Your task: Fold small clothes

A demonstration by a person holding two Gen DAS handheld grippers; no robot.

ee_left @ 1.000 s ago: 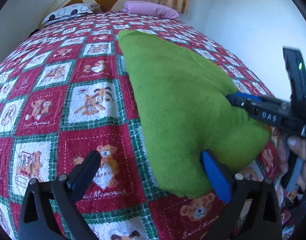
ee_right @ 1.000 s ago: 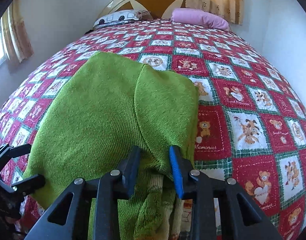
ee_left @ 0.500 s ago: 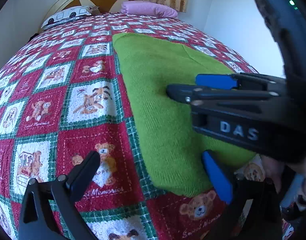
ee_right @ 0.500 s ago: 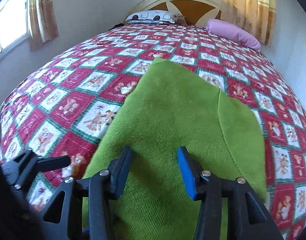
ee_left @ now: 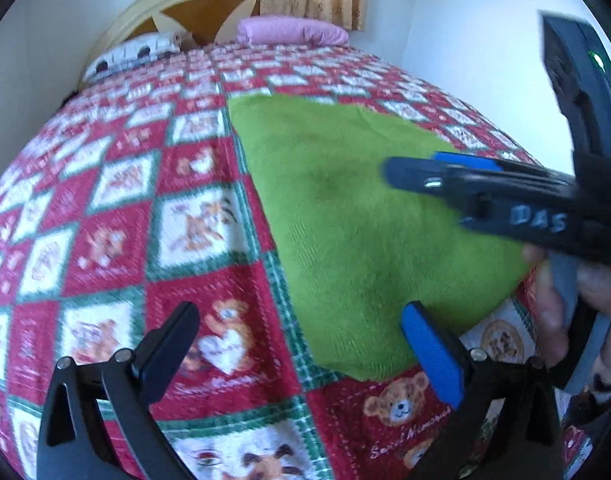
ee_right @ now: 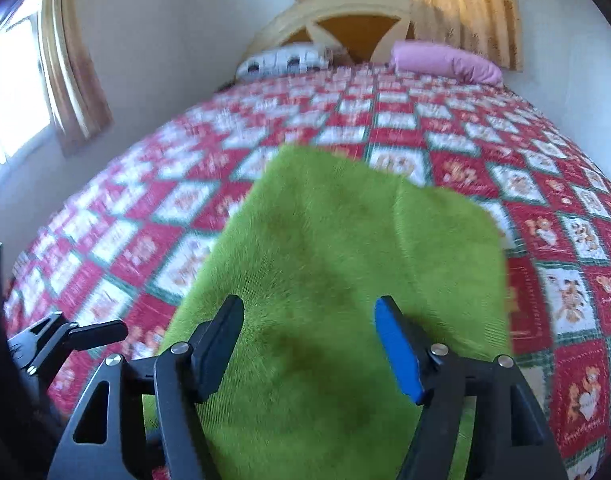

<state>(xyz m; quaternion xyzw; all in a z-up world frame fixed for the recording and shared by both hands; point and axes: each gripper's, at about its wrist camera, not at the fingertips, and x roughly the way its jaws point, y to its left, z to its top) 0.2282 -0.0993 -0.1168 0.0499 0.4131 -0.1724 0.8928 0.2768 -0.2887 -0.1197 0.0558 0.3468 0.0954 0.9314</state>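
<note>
Left tongs [ee_left: 301,346]: spread wide, nothing between the fingers, poised over the quilt [ee_left: 117,216] at the near edge of the bed; the blue-padded finger [ee_left: 433,360] sat at about 5 o'clock in the left wrist view, just over the near hem of the green garment [ee_left: 365,232].

Right tongs [ee_right: 309,348]: also spread, holding nothing, above the near half of the green garment [ee_right: 345,264]. From the left wrist view the right tongs [ee_left: 409,170] entered from 3 o'clock, seen side-on, with the person's hand [ee_left: 585,300] on the grip.

Green garment lay flat on the quilt, a fold line visible along its right part, far edge pointing toward 12 o'clock.

Beyond it: more checked quilt, then a patterned pillow [ee_right: 285,58] and a pink pillow [ee_right: 445,62] against the headboard [ee_right: 345,16]; curtains [ee_right: 465,0] behind. Both views motion-blurred.
</note>
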